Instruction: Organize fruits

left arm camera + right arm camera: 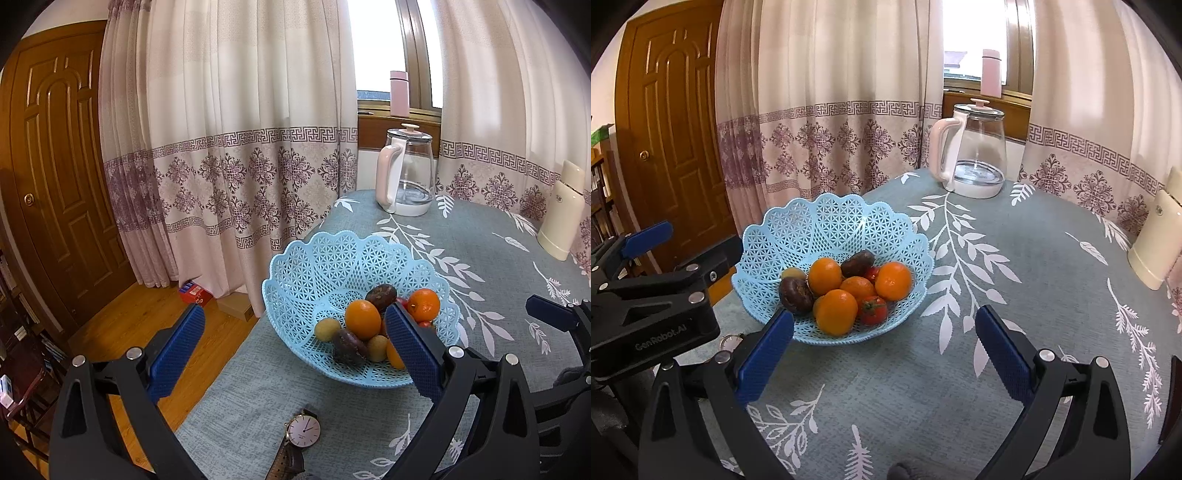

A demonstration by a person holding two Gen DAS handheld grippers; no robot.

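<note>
Left claw [295, 347] spread wide, empty, near basket | right claw [884, 347] spread wide, empty, over surface [1015, 295] | oranges [836, 312], tomatoes, dark fruits piled in blue lattice basket [798, 236] | wristwatch [303, 432] beside basket

The one legible text is "GenRobot.AI", in pale letters on the black body of the left gripper [646, 236], at about nine o'clock in the right wrist view. The wristwatch [303, 431] dial at six o'clock in the left wrist view carries print too small to read, as does the emblem on the cream flask [561, 210] at three o'clock.
</note>
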